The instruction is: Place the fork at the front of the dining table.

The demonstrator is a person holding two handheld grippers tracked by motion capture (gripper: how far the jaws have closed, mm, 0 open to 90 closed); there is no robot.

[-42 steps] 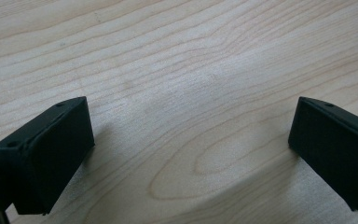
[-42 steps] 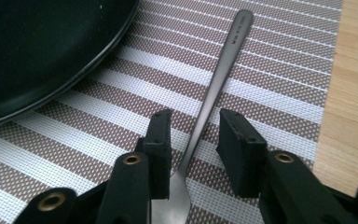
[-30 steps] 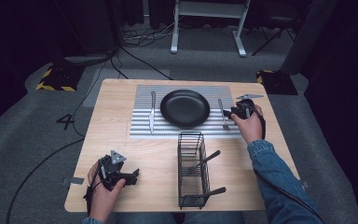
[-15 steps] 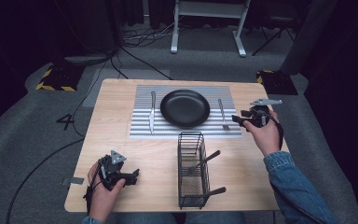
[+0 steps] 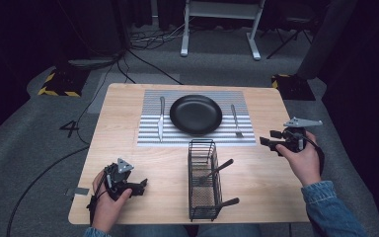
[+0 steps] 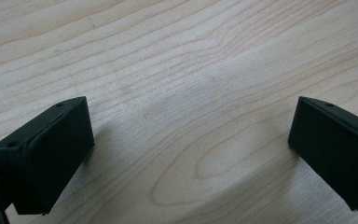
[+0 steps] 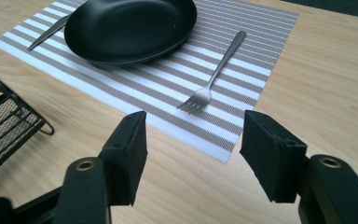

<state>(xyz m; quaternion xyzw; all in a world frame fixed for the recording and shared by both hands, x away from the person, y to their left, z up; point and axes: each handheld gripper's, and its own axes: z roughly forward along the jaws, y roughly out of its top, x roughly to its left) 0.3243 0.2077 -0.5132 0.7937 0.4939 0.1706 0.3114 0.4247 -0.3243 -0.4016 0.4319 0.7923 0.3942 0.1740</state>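
Note:
A black plate (image 5: 196, 114) sits in the middle of a striped placemat (image 5: 148, 138), with a knife (image 5: 161, 118) to its left and a fork (image 5: 235, 120) to its right. In the right gripper view the fork (image 7: 216, 73) lies beyond the open jaws, next to the plate (image 7: 129, 29). My right gripper (image 5: 271, 139) hovers open off the mat's right edge, holding nothing. My left gripper (image 5: 140, 186) rests open and empty on the bare wood near the front left corner.
A black wire basket (image 5: 202, 178) stands in front of the mat with dark-handled utensils (image 5: 216, 171) in it; its edge (image 7: 2, 125) shows at the left of the right gripper view. The wooden table (image 5: 266, 187) ends close to my right hand. Floor cables lie beyond.
My right gripper has drawn back from the fork, moving right and toward the table's front edge. The fork stays on the mat. The left gripper has not moved.

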